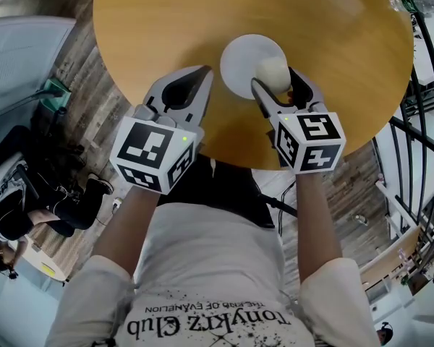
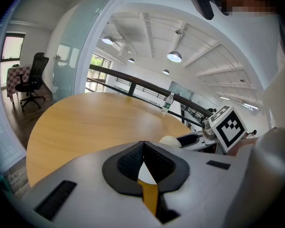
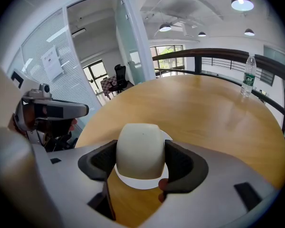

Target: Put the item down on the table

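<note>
A cream cup, turned upside down, sits between the pads of my right gripper, which is shut on it. In the right gripper view the cup fills the gap of the right gripper, and a white saucer lies right under it on the round wooden table. Whether the cup touches the saucer I cannot tell. My left gripper hovers at the table's near edge just left of the saucer. It is shut with nothing in it, and its pads meet in the left gripper view.
A plastic water bottle stands at the far side of the table, also seen as a bottle in the left gripper view. A dark railing runs to the right. A person sits on the floor at the left.
</note>
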`<state>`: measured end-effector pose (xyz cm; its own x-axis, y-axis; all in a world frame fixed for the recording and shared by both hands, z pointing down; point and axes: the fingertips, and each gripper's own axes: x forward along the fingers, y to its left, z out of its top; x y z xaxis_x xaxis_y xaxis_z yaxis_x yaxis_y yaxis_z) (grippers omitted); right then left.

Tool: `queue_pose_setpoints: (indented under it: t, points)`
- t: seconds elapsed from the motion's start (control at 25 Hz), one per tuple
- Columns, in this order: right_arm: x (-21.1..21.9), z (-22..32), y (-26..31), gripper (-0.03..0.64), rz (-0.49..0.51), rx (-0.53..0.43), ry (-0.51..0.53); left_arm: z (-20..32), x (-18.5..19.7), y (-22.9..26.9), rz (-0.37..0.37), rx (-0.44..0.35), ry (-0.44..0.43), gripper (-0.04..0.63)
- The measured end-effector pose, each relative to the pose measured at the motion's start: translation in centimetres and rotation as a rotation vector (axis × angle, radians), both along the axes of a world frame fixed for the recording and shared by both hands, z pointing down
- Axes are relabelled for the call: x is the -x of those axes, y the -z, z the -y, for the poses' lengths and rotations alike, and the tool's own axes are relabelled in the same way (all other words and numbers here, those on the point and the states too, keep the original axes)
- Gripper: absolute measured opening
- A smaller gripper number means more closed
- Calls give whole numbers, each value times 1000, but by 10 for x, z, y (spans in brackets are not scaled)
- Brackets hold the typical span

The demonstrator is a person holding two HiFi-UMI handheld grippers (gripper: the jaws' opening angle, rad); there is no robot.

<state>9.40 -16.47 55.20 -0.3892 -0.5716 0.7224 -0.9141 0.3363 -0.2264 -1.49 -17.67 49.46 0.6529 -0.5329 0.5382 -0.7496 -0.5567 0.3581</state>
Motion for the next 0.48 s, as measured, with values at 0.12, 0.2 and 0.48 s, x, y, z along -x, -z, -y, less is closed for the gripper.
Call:
queue_pose_setpoints:
  t: [0.12, 0.2, 0.48]
  points:
    - [4, 5, -12, 319, -33, 11, 16, 1, 3, -3, 1, 6, 3, 25]
    - [6, 7, -19, 319, -50, 21, 25, 1, 5, -5, 2, 10, 6, 25]
    - [13, 9, -42, 319, -94, 53, 57, 0, 7, -9, 3, 21, 10, 25]
